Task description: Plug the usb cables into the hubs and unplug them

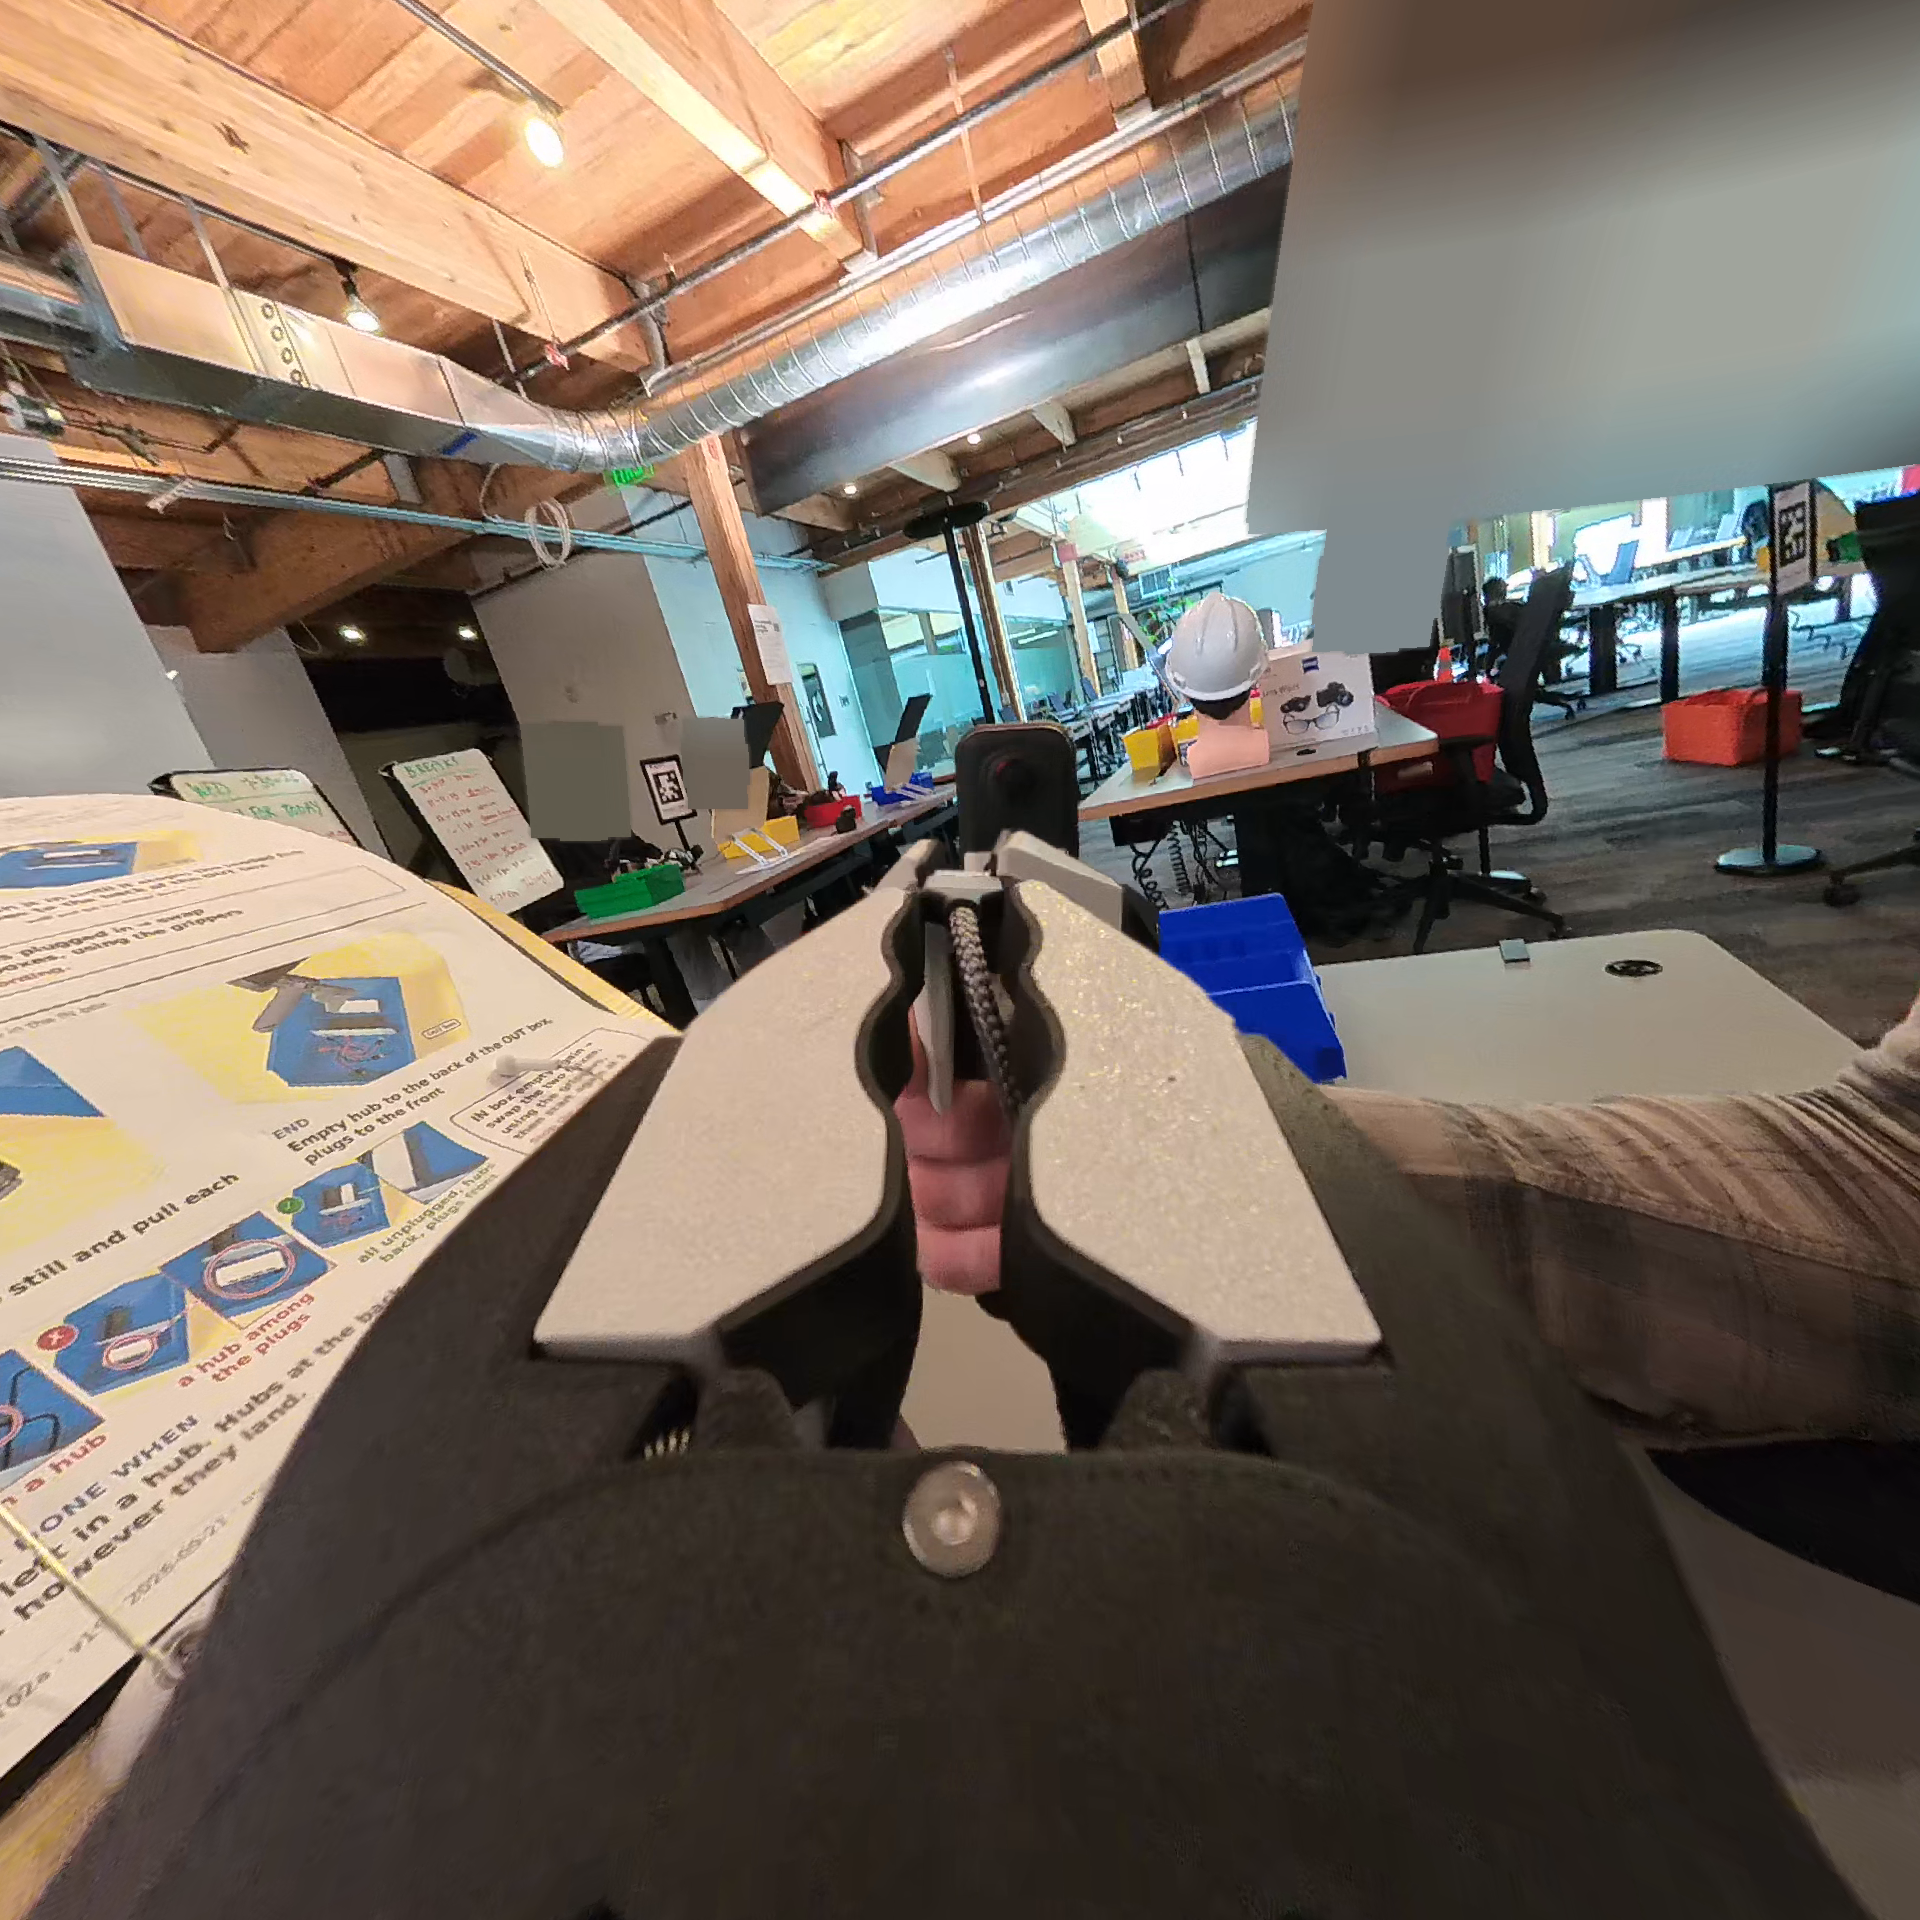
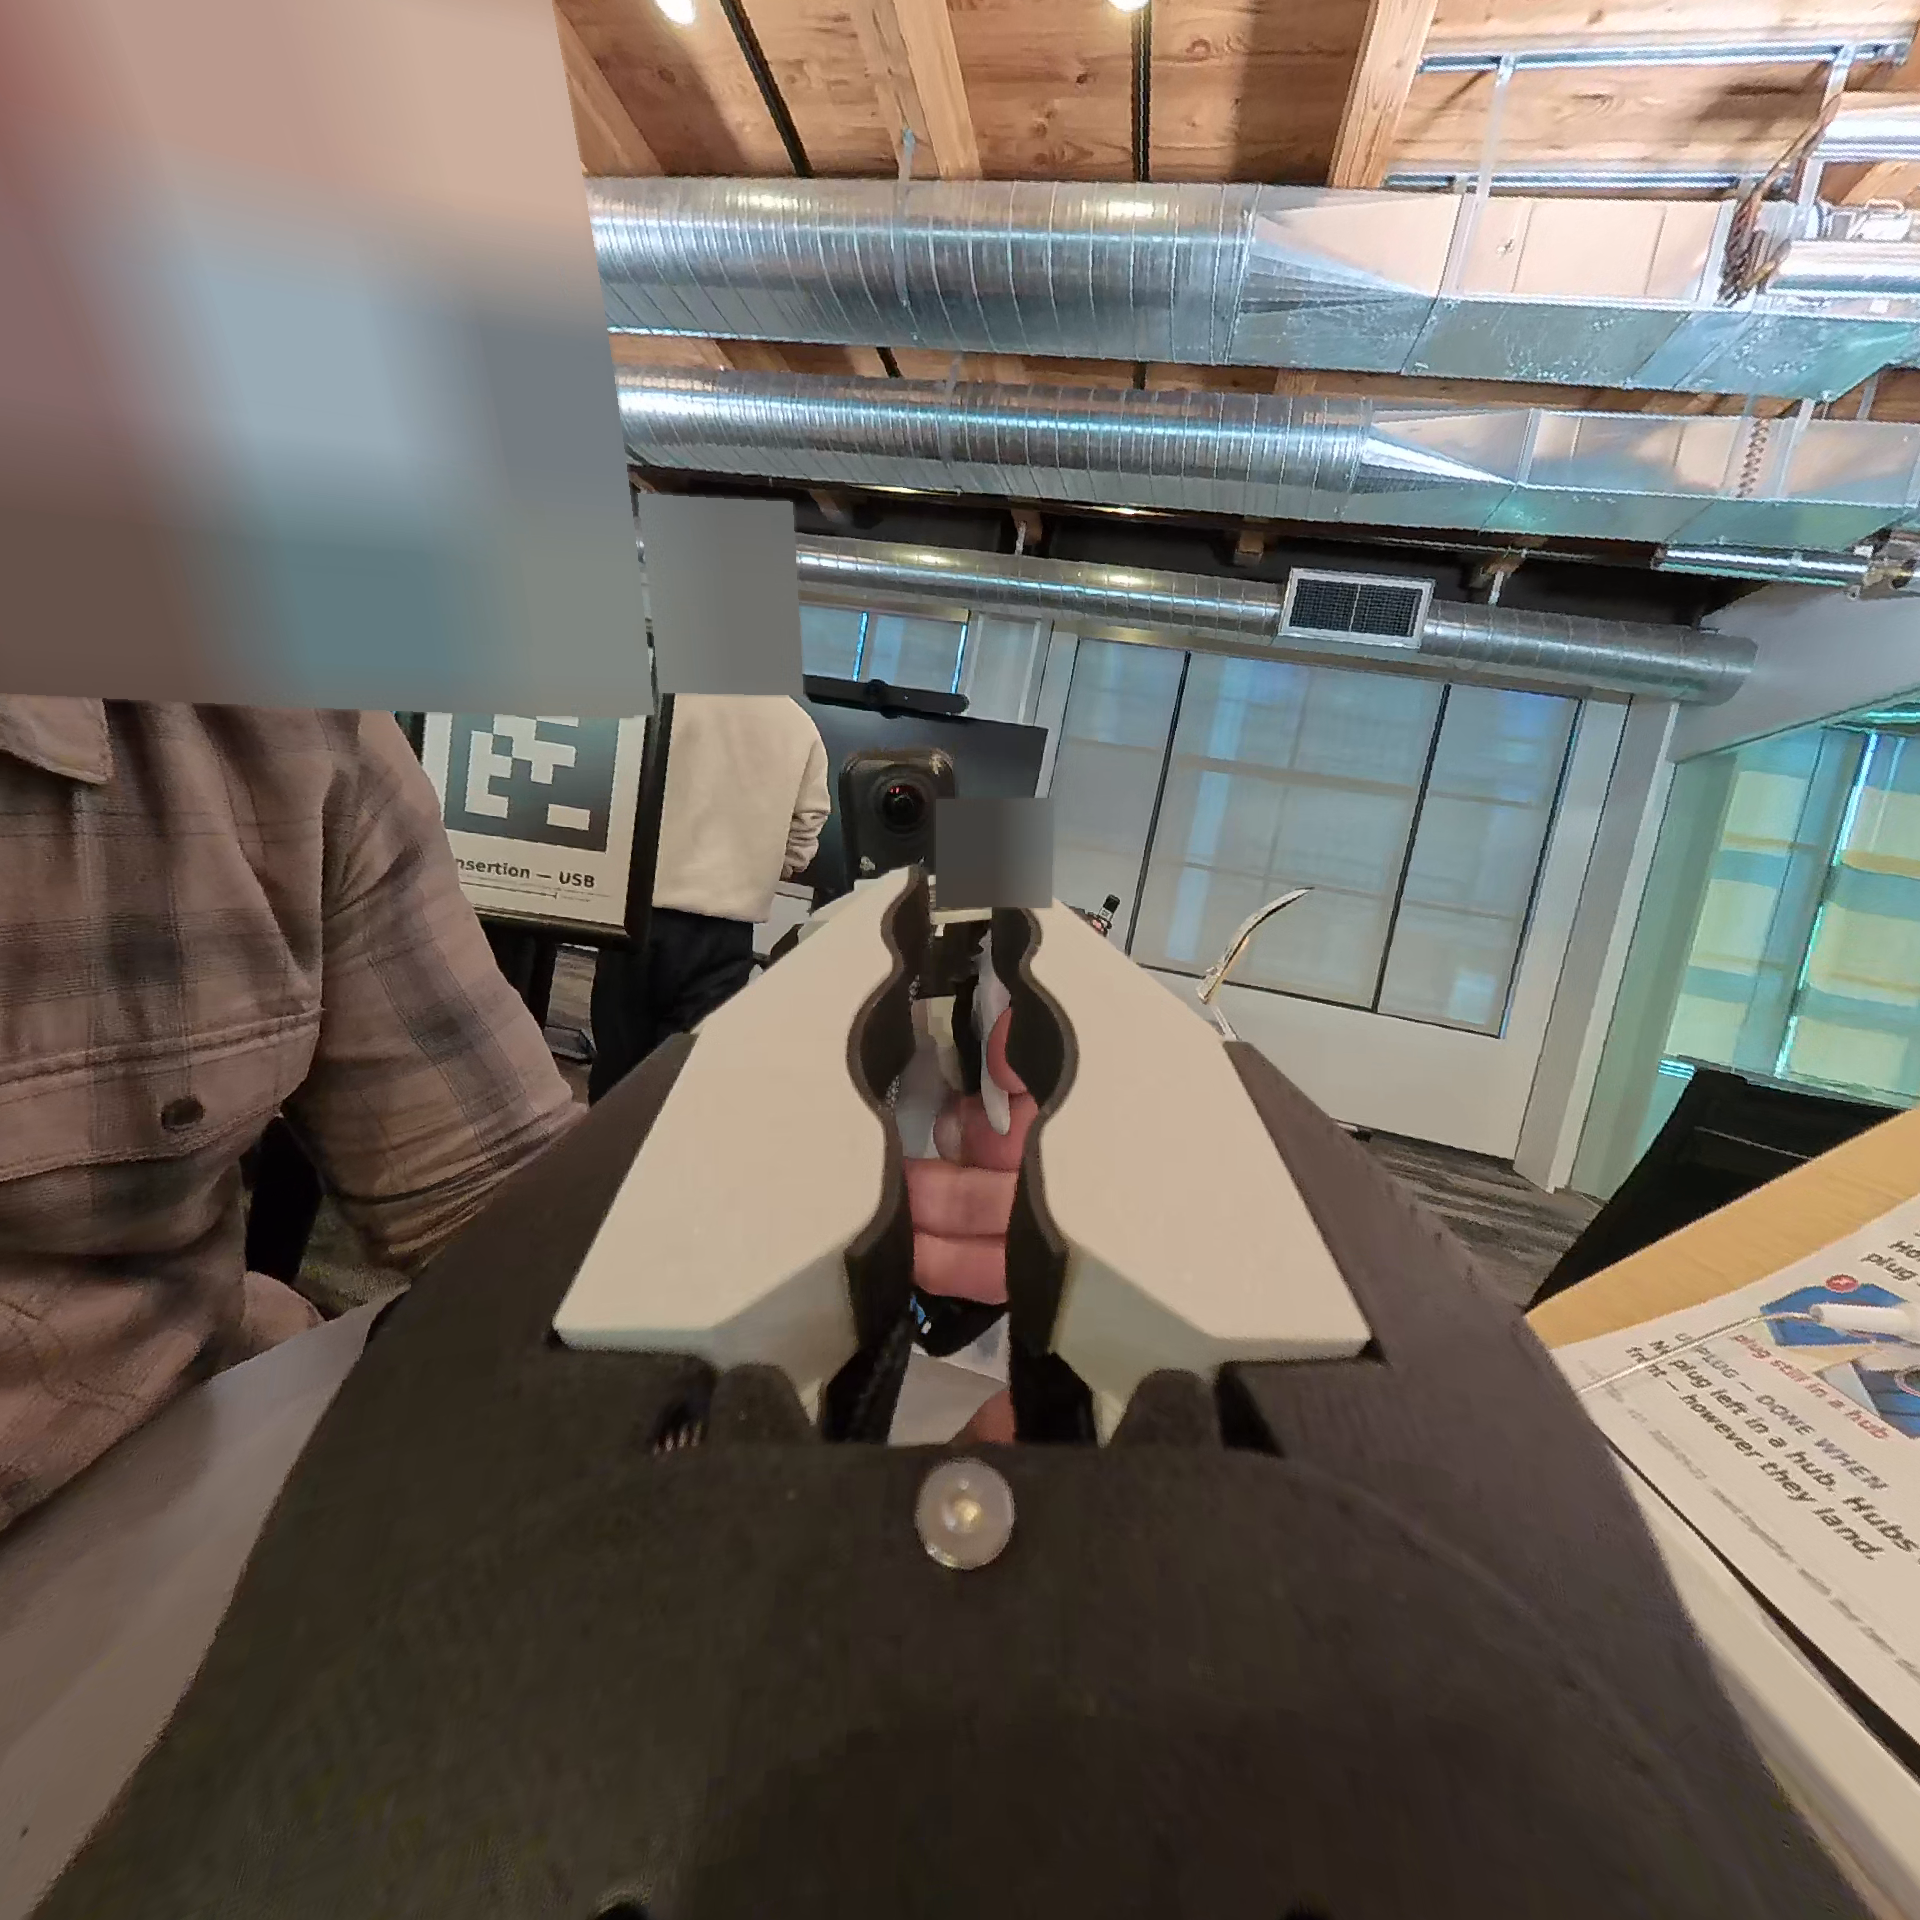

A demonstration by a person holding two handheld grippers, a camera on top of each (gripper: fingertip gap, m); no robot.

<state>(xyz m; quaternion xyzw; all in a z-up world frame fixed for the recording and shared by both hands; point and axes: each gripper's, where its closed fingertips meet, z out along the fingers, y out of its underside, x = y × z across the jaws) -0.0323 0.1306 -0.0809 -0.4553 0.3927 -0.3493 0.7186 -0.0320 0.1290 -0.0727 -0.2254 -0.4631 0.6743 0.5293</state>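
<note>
Item, left tool [image 1: 966, 894]: held raised above the tabletop [image 1: 1558, 997], fingers drawn together and clamped on the black braided USB cable [image 1: 982, 997]. The cable ran lengthwise down the gap between my fingers, and its grey plug [image 1: 961, 890] stood out at the tips. Item, right tool [image 2: 961, 909]: also raised, fingers nearly together about a pale piece at the tips. I could not tell whether it gripped that piece, nor whether the piece was a hub or a second plug. Relation: the two tools faced each other tip to tip, almost touching, so the cable's long axis pointed straight from the left tool into the right one. I judged that any joining or parting would have to run along that one line, without twist. Other items: a printed instruction sheet [image 1: 208, 1143] to my left and a blue bin [image 1: 1247, 966] beyond the tips. No hub was plainly in view.
</note>
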